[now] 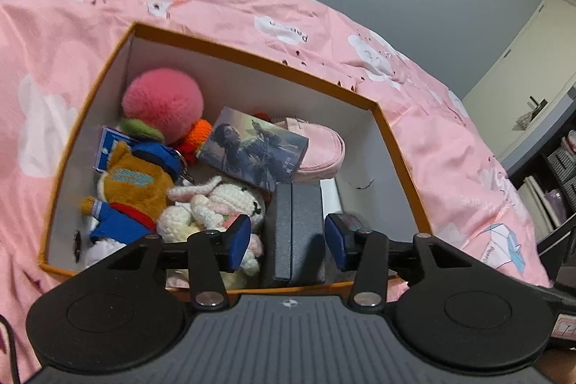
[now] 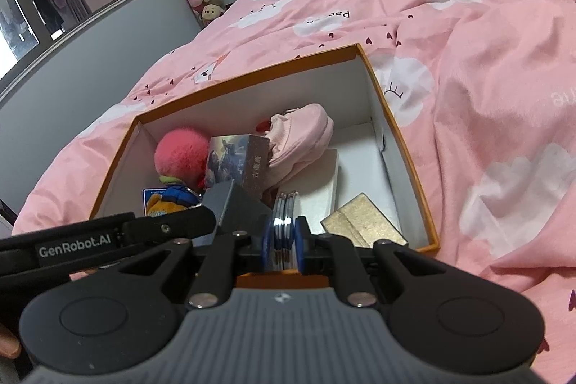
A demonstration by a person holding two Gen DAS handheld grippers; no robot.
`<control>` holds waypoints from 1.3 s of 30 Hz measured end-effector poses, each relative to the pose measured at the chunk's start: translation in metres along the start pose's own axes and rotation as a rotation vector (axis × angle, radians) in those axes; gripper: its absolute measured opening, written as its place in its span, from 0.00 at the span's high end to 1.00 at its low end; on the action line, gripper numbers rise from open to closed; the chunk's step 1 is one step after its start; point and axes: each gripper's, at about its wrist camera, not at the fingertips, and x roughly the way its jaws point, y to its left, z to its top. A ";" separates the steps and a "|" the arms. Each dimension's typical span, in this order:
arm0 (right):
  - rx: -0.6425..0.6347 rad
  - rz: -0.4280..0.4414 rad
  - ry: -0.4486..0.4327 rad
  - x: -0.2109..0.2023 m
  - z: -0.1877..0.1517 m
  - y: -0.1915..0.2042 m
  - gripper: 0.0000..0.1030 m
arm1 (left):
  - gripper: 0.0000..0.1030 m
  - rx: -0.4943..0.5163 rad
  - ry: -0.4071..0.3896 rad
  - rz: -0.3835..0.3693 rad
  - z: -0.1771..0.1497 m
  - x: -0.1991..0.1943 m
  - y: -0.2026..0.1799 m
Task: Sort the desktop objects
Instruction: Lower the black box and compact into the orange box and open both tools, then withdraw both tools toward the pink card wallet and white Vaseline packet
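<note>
1. A pink blanket (image 1: 223, 6) with white clouds covers the bed.
2. An orange box (image 1: 252, 54) with white inside walls sits on the blanket.
3. A fluffy pink ball (image 1: 162, 96) lies in the far left corner of the box.
4. A brown toy bear (image 1: 136, 182) in blue clothes lies at the left side, below the ball.
5. A pink pouch (image 1: 320, 150) rests toward the back of the box, and a picture box (image 1: 252, 146) leans against it.
6. A white knitted bunny (image 1: 216, 204) lies beside the bear.
7. A dark gray case (image 1: 298, 225) stands on edge in the box, between the two blue pads of the left gripper (image 1: 288, 240). The pads are spread apart and do not press on the case.
8. A gold box (image 2: 363, 222) lies near the right front corner.
9. The right gripper (image 2: 284, 236) is squeezed tight on a small stack of shiny round discs (image 2: 284, 222), held on edge just above the front of the box.
</note>
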 end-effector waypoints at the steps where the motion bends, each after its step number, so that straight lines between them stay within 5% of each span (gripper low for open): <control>1: -0.003 0.002 -0.004 -0.001 0.000 0.000 0.84 | 0.47 0.011 -0.008 0.013 -0.001 -0.002 -0.002; 8: -0.037 -0.037 -0.038 -0.010 -0.001 0.005 0.81 | 0.44 0.066 -0.080 0.075 -0.003 -0.022 -0.010; 13: -0.069 -0.061 -0.091 -0.025 -0.004 0.010 0.69 | 0.43 0.080 -0.100 0.074 -0.007 -0.039 -0.013; 24: -0.107 -0.040 -0.161 -0.071 -0.018 0.021 0.49 | 0.43 0.104 -0.015 0.050 -0.018 -0.067 -0.015; 39: 0.048 0.000 0.086 -0.063 -0.062 -0.001 0.54 | 0.43 0.086 0.213 0.025 -0.054 -0.065 0.010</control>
